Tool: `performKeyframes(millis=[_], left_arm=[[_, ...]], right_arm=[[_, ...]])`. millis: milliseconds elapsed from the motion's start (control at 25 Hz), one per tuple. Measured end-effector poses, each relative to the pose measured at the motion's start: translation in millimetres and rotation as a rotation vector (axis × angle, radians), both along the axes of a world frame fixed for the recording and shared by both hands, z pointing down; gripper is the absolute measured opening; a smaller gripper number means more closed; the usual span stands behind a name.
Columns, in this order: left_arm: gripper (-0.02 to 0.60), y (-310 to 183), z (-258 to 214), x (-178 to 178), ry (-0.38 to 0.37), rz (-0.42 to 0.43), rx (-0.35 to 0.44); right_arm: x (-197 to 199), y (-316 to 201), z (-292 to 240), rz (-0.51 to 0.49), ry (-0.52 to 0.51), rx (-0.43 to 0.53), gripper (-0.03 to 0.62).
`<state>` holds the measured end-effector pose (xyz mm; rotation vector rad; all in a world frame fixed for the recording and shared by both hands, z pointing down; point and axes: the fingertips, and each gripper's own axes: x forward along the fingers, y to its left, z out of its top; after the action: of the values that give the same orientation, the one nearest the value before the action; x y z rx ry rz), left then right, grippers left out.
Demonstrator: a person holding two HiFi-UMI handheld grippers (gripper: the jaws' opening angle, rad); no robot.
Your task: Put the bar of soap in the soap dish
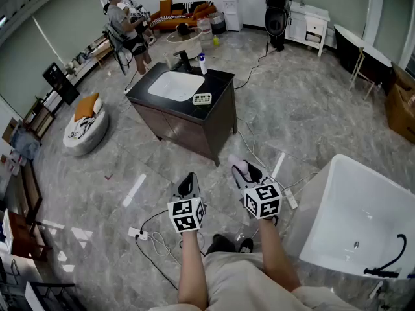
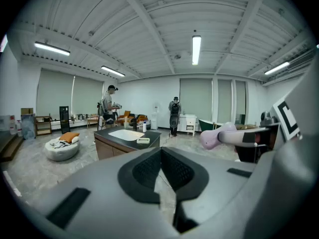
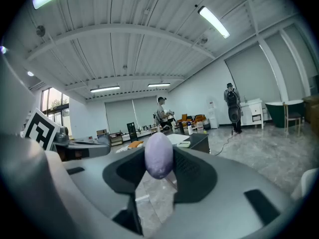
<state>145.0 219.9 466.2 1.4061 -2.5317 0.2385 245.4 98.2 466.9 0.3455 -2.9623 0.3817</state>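
bar of soap [image 3: 159,155]: pale purple, oval, clamped in the right gripper, well apart from the counter
right gripper [image 1: 245,171]: jaws closed on the bar of soap, held over the floor, aimed toward the counter
left gripper [image 2: 160,156]: jaws pressed together with nothing between them, just beside the right gripper
soap dish [image 1: 201,99]: white, slotted, lying on the dark counter [image 1: 217,83] just right of the sink [image 1: 175,85]
bottle [image 1: 203,63]: upright behind the sink, near the black faucet
bathtub [image 1: 353,212]: white, at the right, near the right gripper
floor [image 1: 117,173]: grey marble with loose cables
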Motion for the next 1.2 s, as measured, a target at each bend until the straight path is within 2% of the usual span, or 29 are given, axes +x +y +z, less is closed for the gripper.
performKeyframes(millis=[320, 520, 800, 960, 1200], left_arm=[[0.006, -8, 5, 13, 0.007, 0.027, 0.010], [0.006, -7, 10, 18, 0.024, 0.030, 0.013], [0.006, -11, 11, 17, 0.031, 0.024, 0.017], [0.006, -17, 5, 4, 0.021, 0.023, 0.019], [0.006, -34, -1, -34, 0.017, 0.003, 0.043]], right_arm=[[9, -1, 4, -0.002, 0.009, 0.015, 0.155], [19, -1, 0, 0.003, -0.027, -0.024, 0.155], [17, -1, 1, -0.011, -0.002, 0.011, 0.155], [4, -11, -2, -0.009, -0.006, 0.010, 0.155], [-25, -32, -5, -0.011, -0.013, 0.021, 0.155]])
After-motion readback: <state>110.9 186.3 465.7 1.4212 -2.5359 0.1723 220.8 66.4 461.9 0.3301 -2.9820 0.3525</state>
